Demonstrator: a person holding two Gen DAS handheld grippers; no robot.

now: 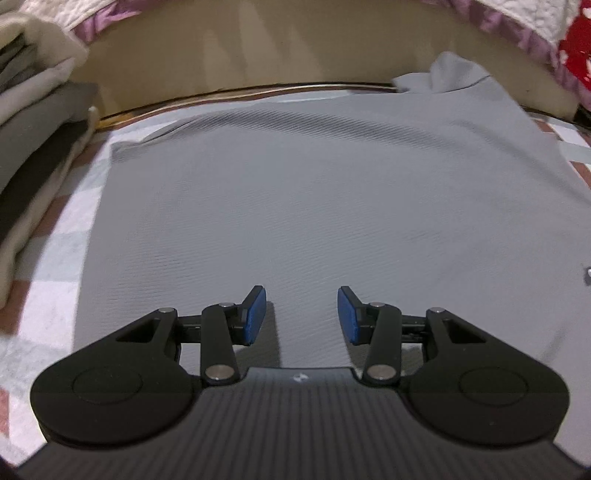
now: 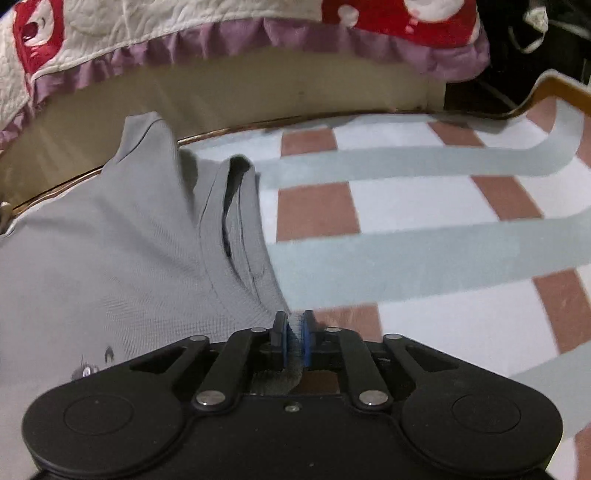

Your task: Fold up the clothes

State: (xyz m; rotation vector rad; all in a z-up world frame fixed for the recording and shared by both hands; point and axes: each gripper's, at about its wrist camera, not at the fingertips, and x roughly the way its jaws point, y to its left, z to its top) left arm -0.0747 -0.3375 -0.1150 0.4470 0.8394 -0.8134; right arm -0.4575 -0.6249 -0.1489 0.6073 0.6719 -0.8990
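Note:
A grey shirt lies spread flat on a checked cloth surface. In the left wrist view my left gripper hovers low over the shirt's near part, its blue pads apart with only flat cloth beneath them. In the right wrist view the same grey shirt fills the left half, its neck opening facing the checked cloth. My right gripper is shut on the shirt's shoulder edge beside the collar, with a fold of grey cloth pinched between the blue pads.
A stack of folded grey and beige clothes stands at the left. The checked cloth of white, pale blue and brown squares stretches right. A quilt with a purple frill hangs over a beige panel behind the surface's rim.

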